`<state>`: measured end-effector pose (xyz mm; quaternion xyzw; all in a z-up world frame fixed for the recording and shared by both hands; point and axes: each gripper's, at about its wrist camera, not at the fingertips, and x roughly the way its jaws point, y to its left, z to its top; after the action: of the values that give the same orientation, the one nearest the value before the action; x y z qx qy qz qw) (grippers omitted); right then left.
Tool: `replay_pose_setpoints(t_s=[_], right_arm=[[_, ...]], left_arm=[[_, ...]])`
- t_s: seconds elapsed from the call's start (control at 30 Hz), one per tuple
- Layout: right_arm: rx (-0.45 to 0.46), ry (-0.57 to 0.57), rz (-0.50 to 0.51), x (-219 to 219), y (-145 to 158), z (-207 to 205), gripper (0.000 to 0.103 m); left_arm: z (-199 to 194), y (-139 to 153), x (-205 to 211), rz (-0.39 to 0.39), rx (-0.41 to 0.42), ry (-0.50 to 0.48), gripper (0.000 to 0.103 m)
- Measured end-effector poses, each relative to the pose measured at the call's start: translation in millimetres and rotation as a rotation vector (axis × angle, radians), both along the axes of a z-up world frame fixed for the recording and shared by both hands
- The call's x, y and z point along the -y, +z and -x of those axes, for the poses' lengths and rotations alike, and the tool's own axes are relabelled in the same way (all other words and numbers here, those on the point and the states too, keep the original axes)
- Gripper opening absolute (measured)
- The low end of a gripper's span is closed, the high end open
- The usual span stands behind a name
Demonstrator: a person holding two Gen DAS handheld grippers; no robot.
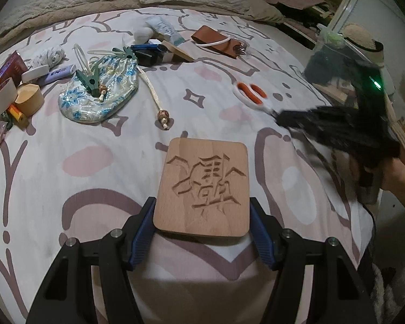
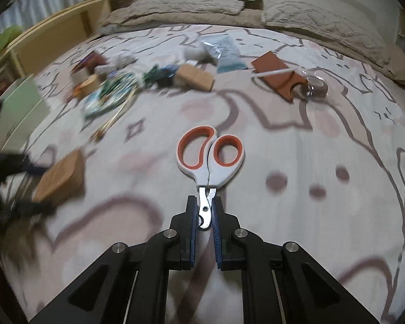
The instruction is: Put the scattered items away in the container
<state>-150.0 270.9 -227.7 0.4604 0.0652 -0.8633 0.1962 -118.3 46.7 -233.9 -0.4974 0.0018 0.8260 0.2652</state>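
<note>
Scissors [image 2: 210,159] (blades) in right tongs [image 2: 204,210]

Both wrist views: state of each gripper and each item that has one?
left gripper: shut on carved wooden board
carved wooden board: held at its near edge, carved face up
right gripper: shut on scissors
scissors: blades closed, gripped at the pivot, handles pointing away
floral pouch: lying flat on the bedspread
green clothespin: resting on the pouch

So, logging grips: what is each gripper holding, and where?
Left gripper: carved wooden plaque, by its side edges. Right gripper: orange-and-white scissors, by the blades.
</note>
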Motion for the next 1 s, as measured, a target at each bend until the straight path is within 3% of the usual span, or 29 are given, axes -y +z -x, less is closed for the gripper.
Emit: replay_pose_setpoints(t_s=[0.27,0.4,0.5,0.77,1.0], right_arm=[[0.013,0.044,-0.009,-6.2,0.2,-60.1,0.012],[0.033,0.037,0.014,-12.2,-2.4,-84.9,0.012],[0.044,0.026,0.029,-15.9,-2.4,-96.1,0.012],[0.013,0.037,-0.04,-14.4,-2.0,-121.5,0.012],[-0.001,0.055,-0.084,-13.3,1.3,-132.2,0.012]], left_arm=[[-5.1,-1.7,-2.1,0.014,-0.014,-0.019,0.066],[-1.3,-1.6,-2.8,-0.026,0.019,-0.019,0.079],[0.7,-0.4,-11.1,-0.008,0.019,-0.028,0.086],[16.6,-0.9,-21.4,0.014,0.015,-0.009,0.086],[22.5,-3.6,-34.8,0.087,-0.009,-0.015,0.086]])
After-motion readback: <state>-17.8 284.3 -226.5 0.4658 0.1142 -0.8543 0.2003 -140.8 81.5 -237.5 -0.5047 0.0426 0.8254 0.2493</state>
